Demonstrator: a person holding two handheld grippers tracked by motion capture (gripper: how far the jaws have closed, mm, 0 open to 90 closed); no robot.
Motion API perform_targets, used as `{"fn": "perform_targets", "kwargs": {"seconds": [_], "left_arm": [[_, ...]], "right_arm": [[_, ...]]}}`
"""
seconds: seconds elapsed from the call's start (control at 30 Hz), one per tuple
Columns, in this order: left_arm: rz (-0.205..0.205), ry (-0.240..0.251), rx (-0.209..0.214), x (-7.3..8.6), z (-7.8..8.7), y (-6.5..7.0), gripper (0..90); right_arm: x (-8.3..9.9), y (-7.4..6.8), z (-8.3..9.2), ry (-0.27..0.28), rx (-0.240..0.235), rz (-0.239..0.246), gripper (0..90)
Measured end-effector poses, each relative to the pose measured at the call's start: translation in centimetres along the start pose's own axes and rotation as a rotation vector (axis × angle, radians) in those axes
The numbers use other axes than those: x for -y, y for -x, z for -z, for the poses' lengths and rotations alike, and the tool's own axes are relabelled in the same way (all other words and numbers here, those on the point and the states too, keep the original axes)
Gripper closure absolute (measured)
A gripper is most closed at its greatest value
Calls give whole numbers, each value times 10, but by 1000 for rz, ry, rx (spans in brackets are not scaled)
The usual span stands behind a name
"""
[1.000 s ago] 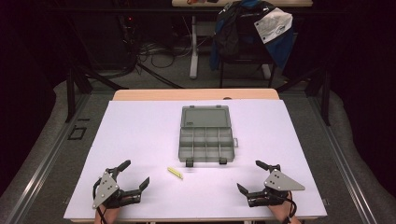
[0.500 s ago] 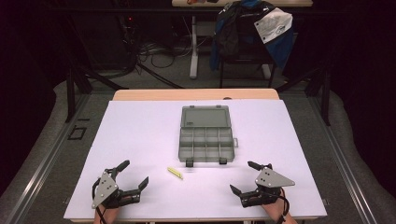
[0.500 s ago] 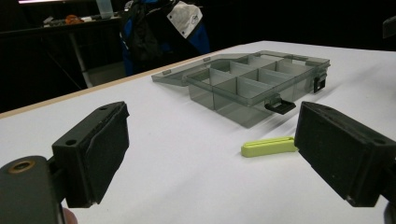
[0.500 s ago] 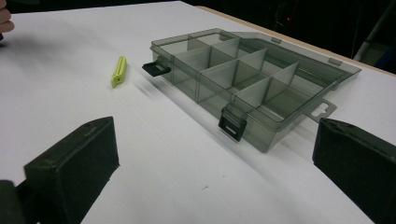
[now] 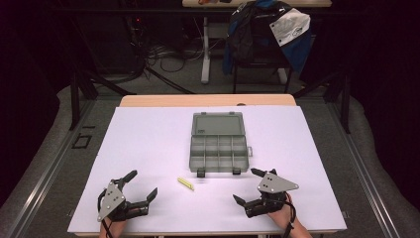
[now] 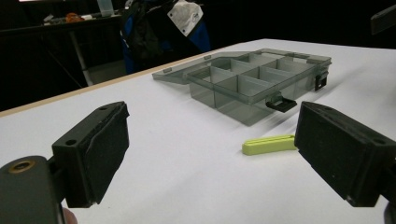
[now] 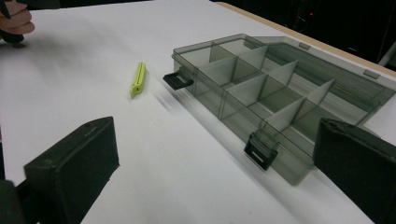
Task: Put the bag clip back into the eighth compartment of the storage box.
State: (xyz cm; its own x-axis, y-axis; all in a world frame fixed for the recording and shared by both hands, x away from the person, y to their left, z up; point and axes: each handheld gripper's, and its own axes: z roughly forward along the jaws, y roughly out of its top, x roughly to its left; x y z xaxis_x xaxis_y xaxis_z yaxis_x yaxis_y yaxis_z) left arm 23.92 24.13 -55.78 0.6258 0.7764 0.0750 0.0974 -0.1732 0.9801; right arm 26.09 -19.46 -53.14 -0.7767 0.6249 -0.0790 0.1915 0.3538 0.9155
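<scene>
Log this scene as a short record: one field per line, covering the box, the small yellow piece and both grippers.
surface: white table
box: grey compartment box, lid open and lying flat behind it, compartments look empty
latches: two black latches on the near wall
small item: yellow-green stick, on the table in front of the box, apart from it
left gripper: open, holding nothing
right gripper: open, holding nothing

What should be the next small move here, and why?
Probably the left gripper should ease forward and to its right toward the yellow-green stick. Both it and the right gripper are open and empty, the stick lies loose on the table, and the compartment box stands open behind it.
</scene>
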Motion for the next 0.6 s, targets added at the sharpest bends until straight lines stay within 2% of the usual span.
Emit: {"fn": "perform_targets", "kwargs": {"seconds": [0.03, 0.3, 0.6], "left_arm": [[-9, -1, 0, 0, 0, 0, 102], [0, 1, -1, 0, 0, 0, 102], [-3, 0, -2, 0, 0, 0, 101]], "right_arm": [[-4, -1, -4, -5, -13, -5, 0], [-19, -7, -20, -29, -52, 16, 0], [-31, -12, -35, -49, -95, 15, 0]]}}
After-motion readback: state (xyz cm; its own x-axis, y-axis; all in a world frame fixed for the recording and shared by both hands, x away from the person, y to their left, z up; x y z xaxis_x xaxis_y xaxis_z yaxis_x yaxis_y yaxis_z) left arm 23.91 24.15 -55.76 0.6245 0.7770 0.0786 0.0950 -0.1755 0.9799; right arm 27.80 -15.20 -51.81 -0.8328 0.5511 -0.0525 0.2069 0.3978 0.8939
